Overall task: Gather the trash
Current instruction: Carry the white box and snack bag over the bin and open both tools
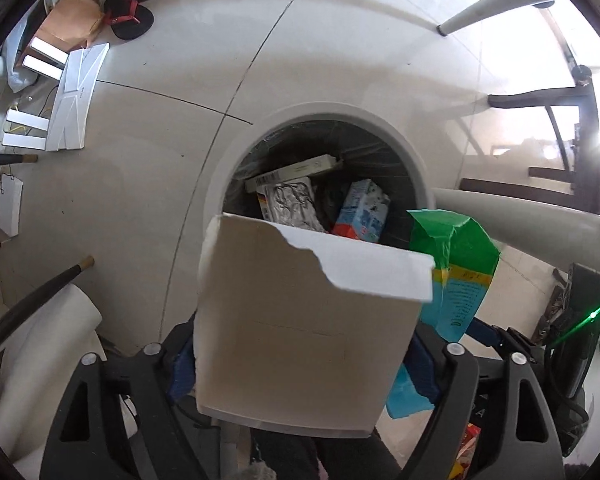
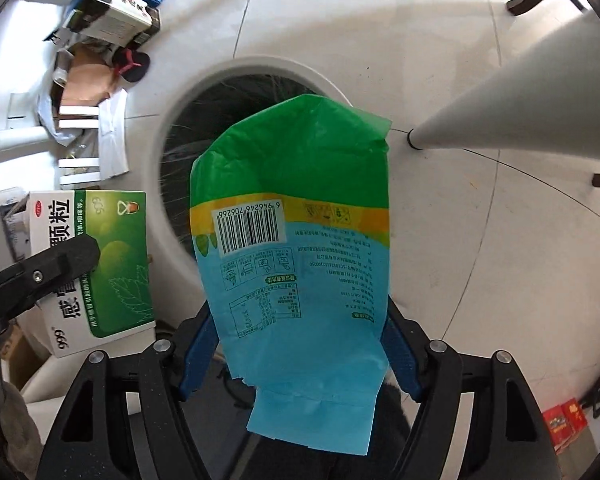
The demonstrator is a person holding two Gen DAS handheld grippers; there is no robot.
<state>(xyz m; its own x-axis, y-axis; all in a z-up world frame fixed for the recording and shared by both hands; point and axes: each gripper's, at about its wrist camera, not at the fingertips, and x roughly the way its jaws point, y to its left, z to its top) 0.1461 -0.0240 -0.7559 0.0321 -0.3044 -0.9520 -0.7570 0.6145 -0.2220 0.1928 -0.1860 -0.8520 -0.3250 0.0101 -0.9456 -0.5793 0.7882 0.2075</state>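
A round white bin with a black liner stands on the floor below both grippers, holding a blue carton, a foil pack and a flat box. My left gripper points down over its near rim. A white and green medicine box sits tilted and loose between the spread pads. In the right wrist view the same box shows its green face, with one left finger beside it. My right gripper holds a limp green and blue bag above the bin's rim; both pads touch the bag's edges.
White tapered table legs stand beside the bin. Black and red slippers, cardboard and flat white boxes lie on the tiled floor to the left. Dark chair legs are at the right, and red packets lie nearby.
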